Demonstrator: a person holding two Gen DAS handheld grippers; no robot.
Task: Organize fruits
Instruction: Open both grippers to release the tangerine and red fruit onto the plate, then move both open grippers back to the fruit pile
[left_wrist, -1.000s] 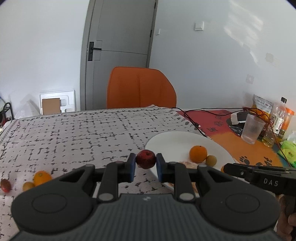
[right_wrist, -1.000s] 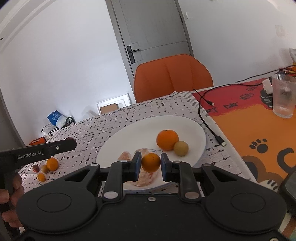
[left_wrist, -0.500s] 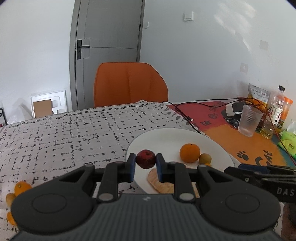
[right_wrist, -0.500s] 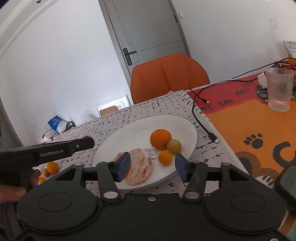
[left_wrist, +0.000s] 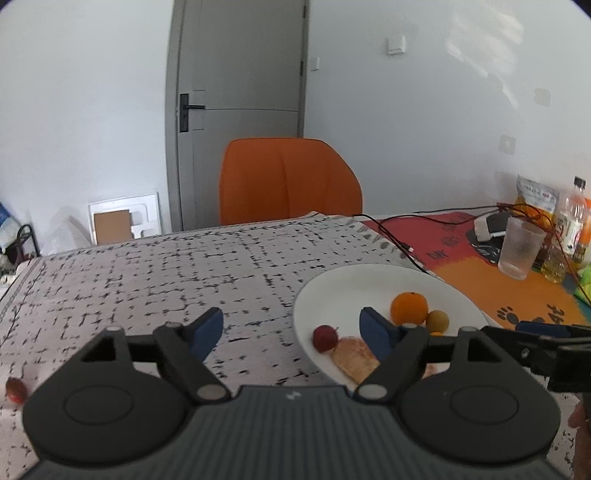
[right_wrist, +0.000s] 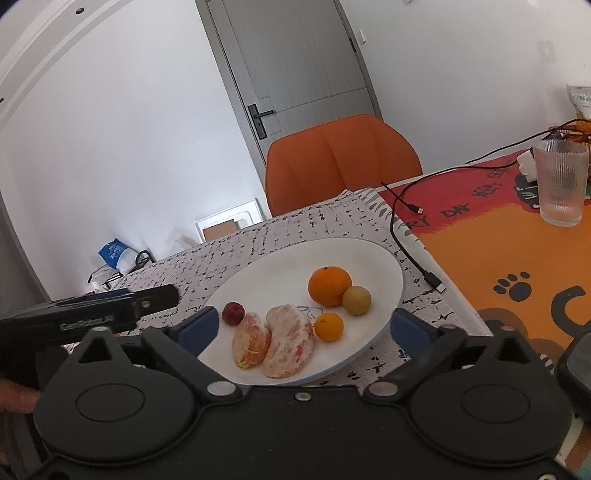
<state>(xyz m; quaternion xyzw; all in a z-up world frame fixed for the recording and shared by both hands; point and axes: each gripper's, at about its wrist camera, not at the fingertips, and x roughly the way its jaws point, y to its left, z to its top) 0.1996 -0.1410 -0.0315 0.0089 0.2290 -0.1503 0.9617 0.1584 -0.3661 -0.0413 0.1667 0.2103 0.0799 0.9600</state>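
A white plate (right_wrist: 384, 266) holds a big orange (right_wrist: 329, 286), a yellow-green fruit (right_wrist: 356, 300), a small orange (right_wrist: 329, 326), two peeled citrus pieces (right_wrist: 289, 339) and a dark red fruit (right_wrist: 233, 313). My right gripper (right_wrist: 301, 328) is open and empty over the plate's near edge. My left gripper (left_wrist: 291, 330) is open and empty at the plate's left edge (left_wrist: 306, 295), with the red fruit (left_wrist: 325, 336) lying on the plate between its fingers. The big orange (left_wrist: 409, 307) shows beside the right pad.
A red fruit (left_wrist: 15, 388) lies on the patterned cloth at far left. A black cable (right_wrist: 406, 251), a ribbed glass (right_wrist: 561, 182), bottles (left_wrist: 570, 221) and an orange mat (right_wrist: 517, 258) are to the right. An orange chair (left_wrist: 288, 181) stands behind the table.
My left gripper opened and let the red fruit down onto the plate. My right gripper opened, left the small orange on the plate, and pulled back a little.
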